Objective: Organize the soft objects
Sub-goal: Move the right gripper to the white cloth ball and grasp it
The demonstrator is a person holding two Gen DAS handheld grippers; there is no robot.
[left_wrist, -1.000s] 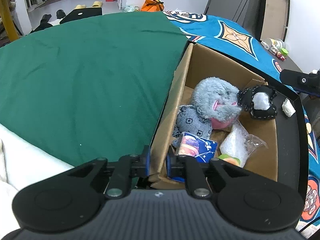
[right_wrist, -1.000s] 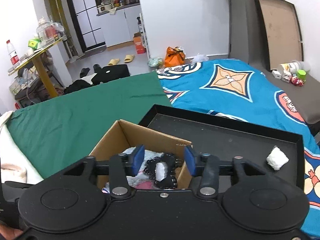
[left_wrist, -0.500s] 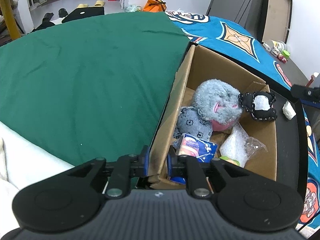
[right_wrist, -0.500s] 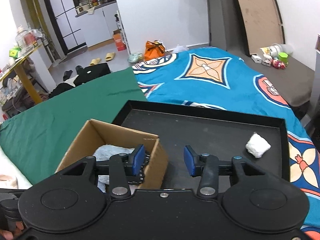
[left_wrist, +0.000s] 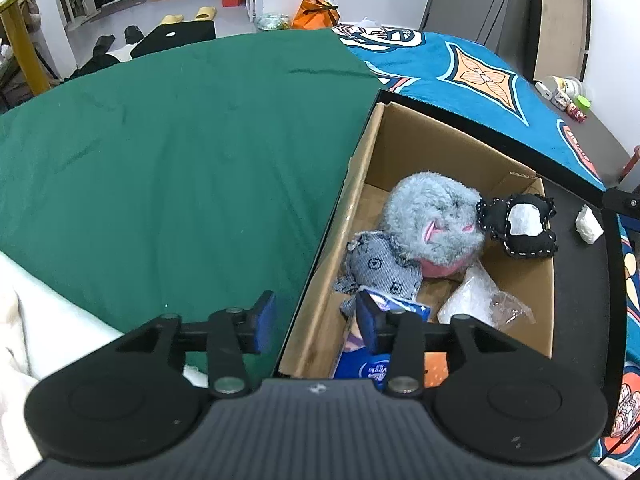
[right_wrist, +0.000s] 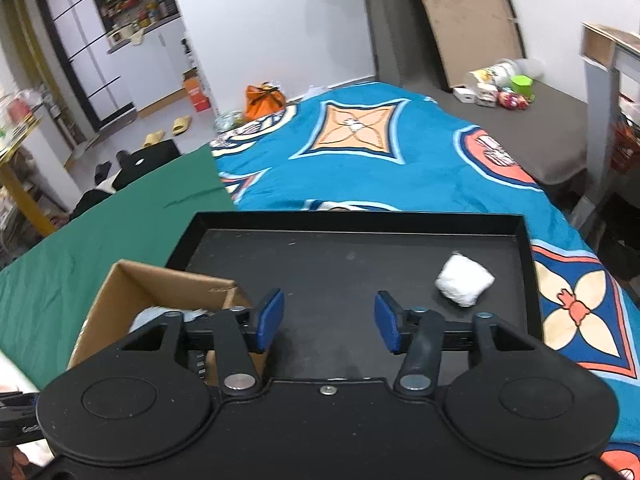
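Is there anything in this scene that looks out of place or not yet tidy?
One white soft lump lies alone on the black tray, outside the cardboard box that holds the other soft toys. The black-and-white stuffed piece hangs over the box's rim instead of lying inside.

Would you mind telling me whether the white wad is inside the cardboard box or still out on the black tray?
Out: the white wad lies on the bare black tray, apart from the cardboard box.

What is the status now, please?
Left hand-held gripper opening, astride cardboard box wall. Right hand-held gripper opening, empty. White wad alone on black tray, path clear.
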